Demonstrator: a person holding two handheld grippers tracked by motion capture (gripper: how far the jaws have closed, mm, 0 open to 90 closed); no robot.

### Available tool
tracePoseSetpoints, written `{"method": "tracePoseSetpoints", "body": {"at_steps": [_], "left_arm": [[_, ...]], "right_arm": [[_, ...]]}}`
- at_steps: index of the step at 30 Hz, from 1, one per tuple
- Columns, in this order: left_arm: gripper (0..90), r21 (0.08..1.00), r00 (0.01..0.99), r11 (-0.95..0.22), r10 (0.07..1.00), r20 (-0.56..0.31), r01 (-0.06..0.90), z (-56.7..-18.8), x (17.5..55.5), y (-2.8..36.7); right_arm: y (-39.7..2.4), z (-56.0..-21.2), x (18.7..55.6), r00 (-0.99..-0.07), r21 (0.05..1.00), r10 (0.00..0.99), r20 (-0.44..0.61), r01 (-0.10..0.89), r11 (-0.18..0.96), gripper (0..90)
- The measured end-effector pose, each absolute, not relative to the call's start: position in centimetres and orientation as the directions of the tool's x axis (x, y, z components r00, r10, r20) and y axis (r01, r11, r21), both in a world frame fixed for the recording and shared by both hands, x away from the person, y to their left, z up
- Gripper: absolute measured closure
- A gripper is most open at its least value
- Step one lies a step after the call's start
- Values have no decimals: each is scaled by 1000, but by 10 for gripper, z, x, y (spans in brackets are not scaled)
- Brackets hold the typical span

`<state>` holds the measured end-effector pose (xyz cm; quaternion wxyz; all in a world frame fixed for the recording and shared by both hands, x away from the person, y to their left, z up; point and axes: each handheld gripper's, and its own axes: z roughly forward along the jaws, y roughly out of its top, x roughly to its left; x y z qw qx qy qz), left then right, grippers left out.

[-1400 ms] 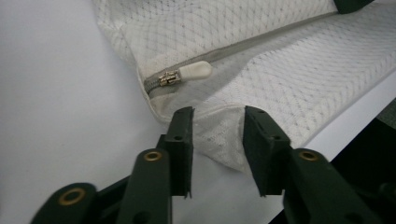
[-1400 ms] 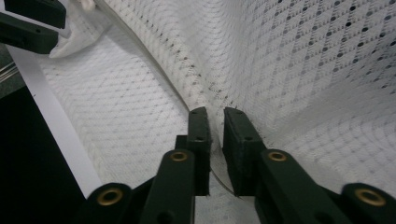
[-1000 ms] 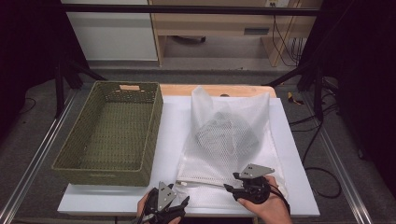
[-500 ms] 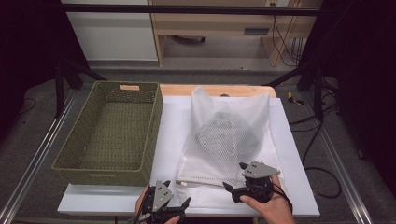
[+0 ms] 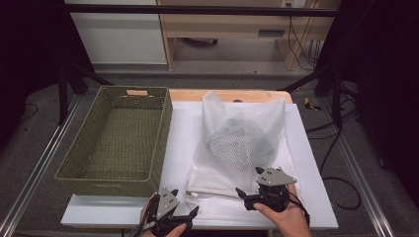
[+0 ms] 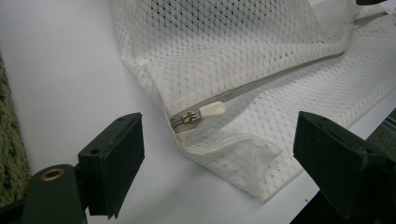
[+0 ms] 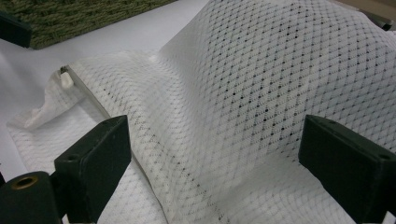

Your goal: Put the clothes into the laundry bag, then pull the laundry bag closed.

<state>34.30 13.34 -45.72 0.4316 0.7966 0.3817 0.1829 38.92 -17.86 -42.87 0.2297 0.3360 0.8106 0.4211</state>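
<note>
Mesh bag point(image 5: 242, 148) laid flat right of basket point(image 5: 118, 138); both grippers point(image 5: 170, 215) point(image 5: 247, 192) held open at bag's near edge, nothing gripped.

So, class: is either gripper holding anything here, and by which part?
Nothing held: left gripper and right gripper both stand open over the mesh bag.

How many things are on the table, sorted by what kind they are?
Green woven basket: 1
White mesh bag, with something dark inside: 1
Zipper pull on the bag: 1
Grippers, left and right, both open: 2
Total: 5
</note>
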Motion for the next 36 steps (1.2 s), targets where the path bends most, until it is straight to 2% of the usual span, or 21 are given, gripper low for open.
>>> {"method": "tracePoseSetpoints", "body": {"at_steps": [12, 26, 36], "left_arm": [[193, 796, 653, -367, 756, -47, 482, -462, 348, 135], [376, 763, 637, -359, 765, -89, 538, -467, 358, 140], [445, 754, 638, -357, 763, -105, 552, -470, 366, 138]], "right_arm": [[-155, -424, 400, -679, 823, 725, -111, 346, 450, 74], [-132, -426, 405, -700, 815, 701, -139, 321, 483, 146], [-134, -429, 404, -705, 811, 697, -130, 329, 484, 161]]}}
